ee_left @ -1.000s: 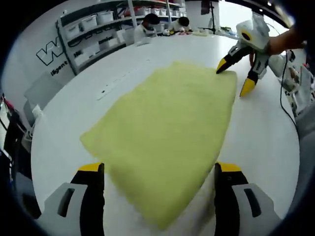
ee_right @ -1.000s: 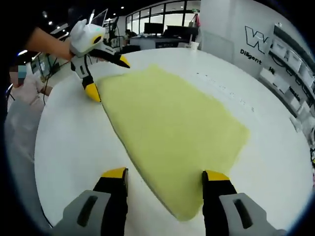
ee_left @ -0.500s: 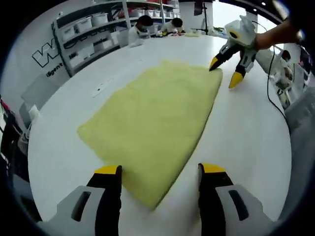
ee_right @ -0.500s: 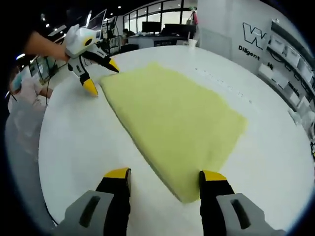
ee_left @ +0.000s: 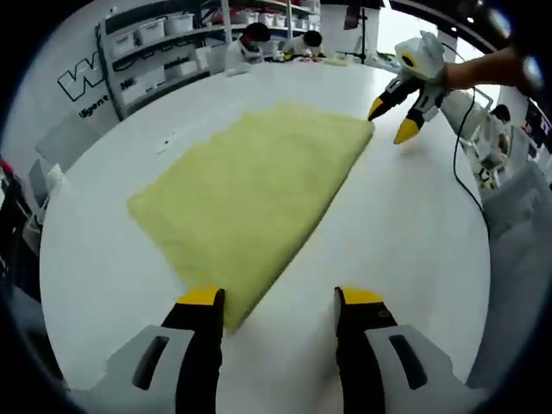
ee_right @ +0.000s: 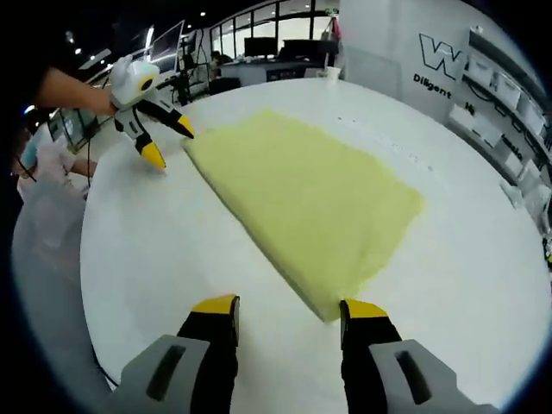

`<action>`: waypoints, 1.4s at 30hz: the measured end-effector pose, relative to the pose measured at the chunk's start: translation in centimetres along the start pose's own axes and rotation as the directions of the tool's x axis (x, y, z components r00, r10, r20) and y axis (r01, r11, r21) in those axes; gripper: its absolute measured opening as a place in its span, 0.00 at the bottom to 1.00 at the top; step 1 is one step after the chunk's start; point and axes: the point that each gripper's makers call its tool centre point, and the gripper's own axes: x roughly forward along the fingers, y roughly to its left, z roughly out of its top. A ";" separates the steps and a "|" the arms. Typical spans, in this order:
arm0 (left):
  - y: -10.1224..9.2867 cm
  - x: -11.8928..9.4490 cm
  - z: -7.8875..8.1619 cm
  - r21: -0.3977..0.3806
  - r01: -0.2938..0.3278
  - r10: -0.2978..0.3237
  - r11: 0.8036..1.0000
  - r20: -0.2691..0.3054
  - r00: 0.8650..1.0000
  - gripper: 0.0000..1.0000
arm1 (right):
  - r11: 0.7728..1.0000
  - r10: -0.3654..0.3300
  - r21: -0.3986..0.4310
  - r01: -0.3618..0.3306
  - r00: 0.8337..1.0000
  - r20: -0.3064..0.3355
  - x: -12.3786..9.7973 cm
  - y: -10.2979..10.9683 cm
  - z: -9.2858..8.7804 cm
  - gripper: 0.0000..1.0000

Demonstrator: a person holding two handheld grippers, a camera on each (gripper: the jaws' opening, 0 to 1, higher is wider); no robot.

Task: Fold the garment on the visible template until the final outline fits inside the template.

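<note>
Both your grippers have backed off the yellow garment (ee_left: 250, 190), which lies flat mid-table (ee_left: 405, 241). Left gripper (ee_left: 280, 302) and right gripper (ee_right: 289, 309) hang open, gripping nothing, perhaps to check fit; I can't make out any template.

The white bench (ee_left: 405, 224) lies bare all around the flat yellow cloth (ee_left: 250, 185), so there is open passage on every side. The left claw (ee_left: 274, 302) stands with jaws apart at one corner of the cloth, nothing between them but that corner. The right claw (ee_left: 390, 119), jaws also spread, sits just off the opposite corner. Shelves (ee_left: 164, 43) and seated people (ee_left: 254, 39) stand beyond the far edge, well apart.
</note>
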 end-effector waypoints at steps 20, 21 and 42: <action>1.5 -4.1 -0.1 -0.014 -0.115 0.115 0.993 0.078 0.990 0.59 | 0.999 -0.049 -0.012 0.050 0.995 0.089 -3.6 0.5 2.0 0.53; 1.5 -4.3 -0.1 -0.025 -0.123 0.124 0.992 0.083 0.989 0.61 | 0.998 -0.050 -0.019 0.052 0.994 0.094 -3.7 0.6 2.1 0.54; -0.6 -8.4 0.9 -0.183 -0.202 0.244 0.962 0.244 0.939 0.94 | 0.997 -0.080 0.007 0.080 0.977 0.199 -5.9 4.9 3.8 0.86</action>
